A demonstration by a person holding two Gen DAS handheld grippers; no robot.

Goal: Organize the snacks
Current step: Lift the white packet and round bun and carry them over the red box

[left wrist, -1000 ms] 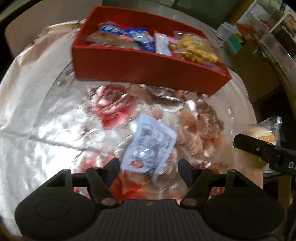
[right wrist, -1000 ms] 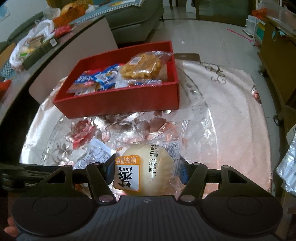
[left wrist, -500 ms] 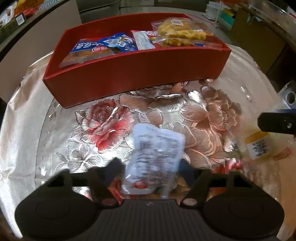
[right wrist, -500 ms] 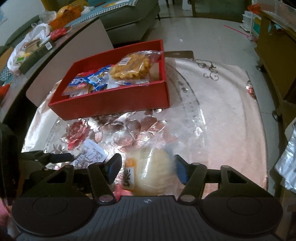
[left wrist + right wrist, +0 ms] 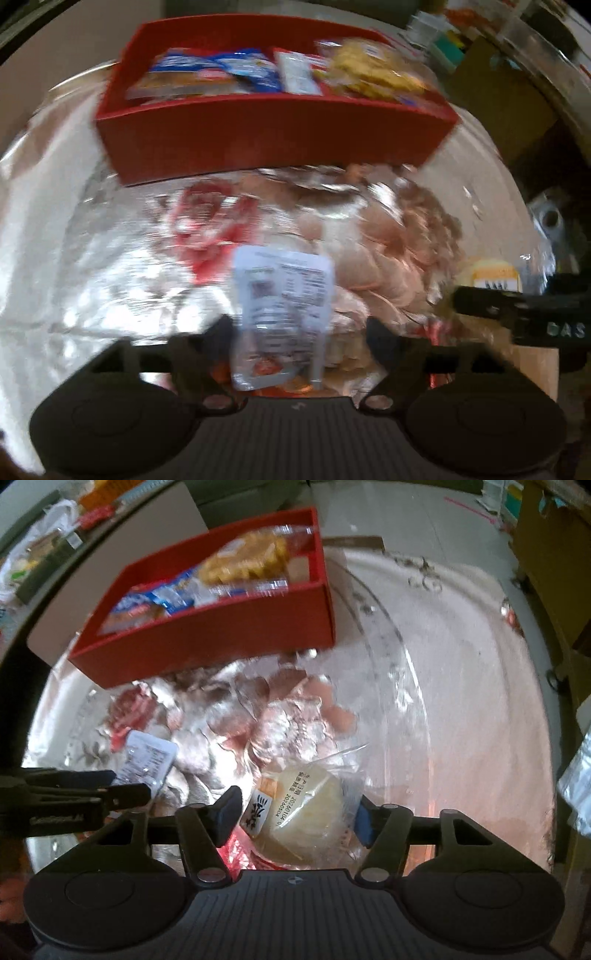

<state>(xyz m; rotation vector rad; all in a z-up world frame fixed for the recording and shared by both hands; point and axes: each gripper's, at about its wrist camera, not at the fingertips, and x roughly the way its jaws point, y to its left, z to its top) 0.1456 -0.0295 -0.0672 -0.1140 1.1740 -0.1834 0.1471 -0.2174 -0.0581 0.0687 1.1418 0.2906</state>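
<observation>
A red box (image 5: 273, 125) holding several snack packs stands at the far side of the table; it also shows in the right wrist view (image 5: 221, 627). My left gripper (image 5: 299, 332) is open around a white printed snack packet (image 5: 282, 306) lying on the floral cloth; the packet also shows in the right wrist view (image 5: 147, 760). My right gripper (image 5: 295, 812) is open with a pale round bun in a clear wrapper (image 5: 299, 812) between its fingers. The bun also shows in the left wrist view (image 5: 491, 275), behind the right gripper's finger.
The round table carries a shiny floral cloth (image 5: 461, 701). A grey chair back (image 5: 110, 565) stands behind the box. A cardboard cabinet (image 5: 546, 554) is at the right. A silvery bag (image 5: 576, 786) hangs off the right edge.
Both views shifted and blurred as the grippers moved. The right gripper's fingers stand wider apart around the bun than a second ago. The white packet stays between the left fingers.
</observation>
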